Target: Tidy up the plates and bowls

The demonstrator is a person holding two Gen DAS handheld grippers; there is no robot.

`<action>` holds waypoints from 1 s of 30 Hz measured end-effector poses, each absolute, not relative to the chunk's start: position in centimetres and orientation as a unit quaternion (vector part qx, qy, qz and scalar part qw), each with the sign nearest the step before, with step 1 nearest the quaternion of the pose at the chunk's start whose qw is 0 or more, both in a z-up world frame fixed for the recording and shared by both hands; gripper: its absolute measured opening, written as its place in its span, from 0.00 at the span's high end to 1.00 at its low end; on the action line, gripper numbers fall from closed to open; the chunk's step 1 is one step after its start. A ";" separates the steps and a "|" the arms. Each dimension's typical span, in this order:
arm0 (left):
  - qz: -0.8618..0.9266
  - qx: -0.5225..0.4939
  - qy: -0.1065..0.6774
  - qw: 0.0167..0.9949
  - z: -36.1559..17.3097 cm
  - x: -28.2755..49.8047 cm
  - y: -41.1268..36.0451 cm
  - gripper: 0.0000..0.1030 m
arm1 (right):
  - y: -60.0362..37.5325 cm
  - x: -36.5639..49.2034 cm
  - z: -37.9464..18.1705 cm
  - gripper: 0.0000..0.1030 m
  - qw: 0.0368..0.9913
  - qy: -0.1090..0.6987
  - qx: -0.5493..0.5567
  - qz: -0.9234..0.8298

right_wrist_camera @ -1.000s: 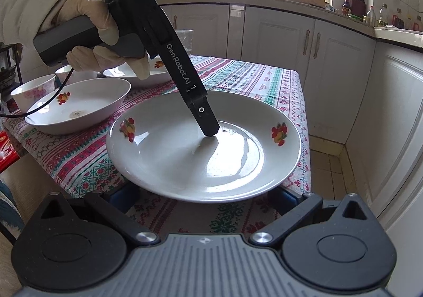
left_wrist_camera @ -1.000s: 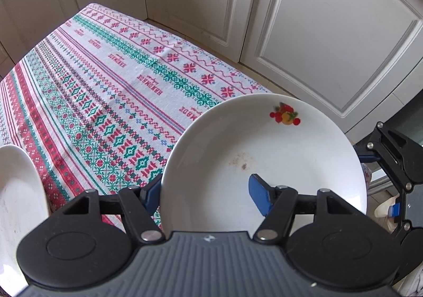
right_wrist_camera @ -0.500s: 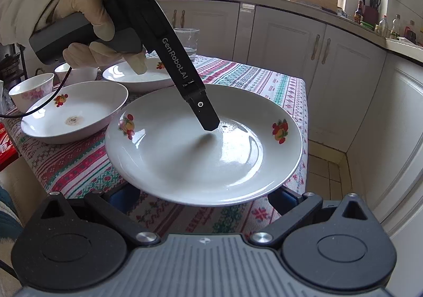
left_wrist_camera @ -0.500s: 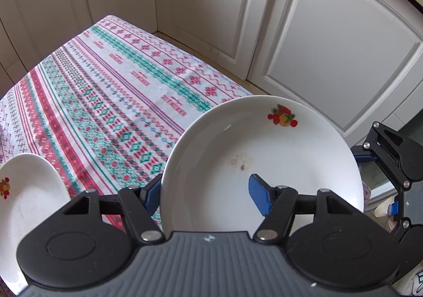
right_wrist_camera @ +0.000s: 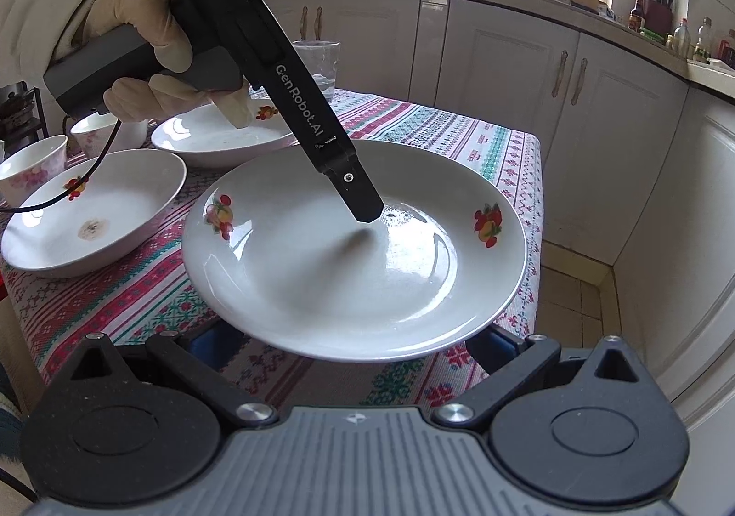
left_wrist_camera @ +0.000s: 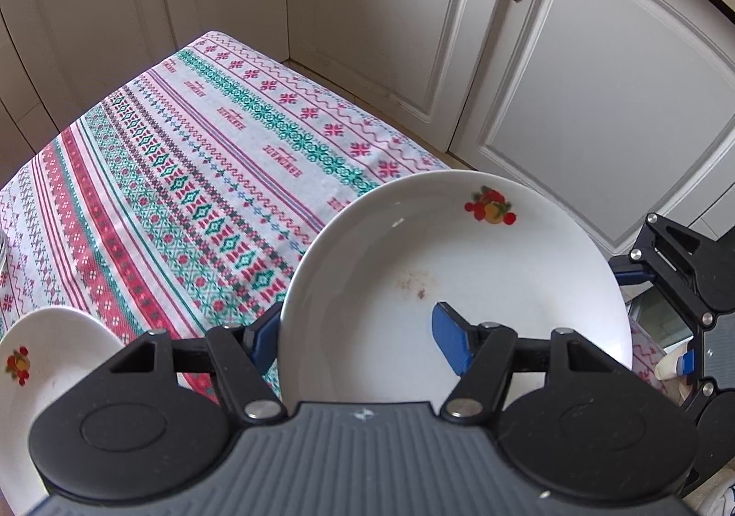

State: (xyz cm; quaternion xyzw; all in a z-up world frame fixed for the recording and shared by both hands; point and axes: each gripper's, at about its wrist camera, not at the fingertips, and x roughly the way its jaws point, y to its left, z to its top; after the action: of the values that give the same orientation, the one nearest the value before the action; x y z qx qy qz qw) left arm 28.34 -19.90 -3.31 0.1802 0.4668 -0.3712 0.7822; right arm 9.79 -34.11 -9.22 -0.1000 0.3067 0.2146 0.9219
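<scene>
Over the corner of the table (left_wrist_camera: 193, 176), above its red-and-green patterned cloth, a white plate (right_wrist_camera: 353, 249) with little fruit prints on its rim hangs in the air, clear of the surface. The left gripper (left_wrist_camera: 363, 332) has it: one blue pad sits inside the plate's well, the other is tucked behind the outer rim, so the fingers (left_wrist_camera: 452, 343) are clamped across the plate's edge. From the right wrist view the same tool slants down from a gloved hand (right_wrist_camera: 138, 42), its dark tip planted near the plate's centre. The right gripper (right_wrist_camera: 349, 350) sits low under the near rim, its jaws spread wide with the plate between them; whether its pads actually press the rim cannot be told, as the plate hides them. To the left on the cloth, a deep bowl (right_wrist_camera: 92, 212) with a brown smudge rests, a second shallow dish (right_wrist_camera: 220, 134) behind it, two small floral cups (right_wrist_camera: 32, 167) farther left, and a clear glass (right_wrist_camera: 317, 65) beyond. White cabinet doors (left_wrist_camera: 574, 70) fill the background.
</scene>
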 end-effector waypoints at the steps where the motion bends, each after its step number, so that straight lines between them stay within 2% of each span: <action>1: -0.371 0.180 0.467 0.782 -3.4 28.6 -19.9 0.35 | -34.1 10.0 -9.3 0.00 0.922 0.308 -0.098 0.215; 25: -0.366 0.179 0.458 0.790 -5.3 31.5 -20.6 0.35 | -34.1 13.8 -10.3 0.00 0.912 0.347 -0.091 0.200; 30: -0.363 0.176 0.435 0.805 -4.4 30.8 -20.2 0.25 | -34.0 14.0 -10.1 0.00 0.912 0.350 -0.093 0.195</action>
State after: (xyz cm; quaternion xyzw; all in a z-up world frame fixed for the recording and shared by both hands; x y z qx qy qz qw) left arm 30.85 -20.16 -4.39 0.1763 0.4354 -0.3631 0.8047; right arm 14.00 -33.96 -10.09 -0.0933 0.3496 0.1954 0.9115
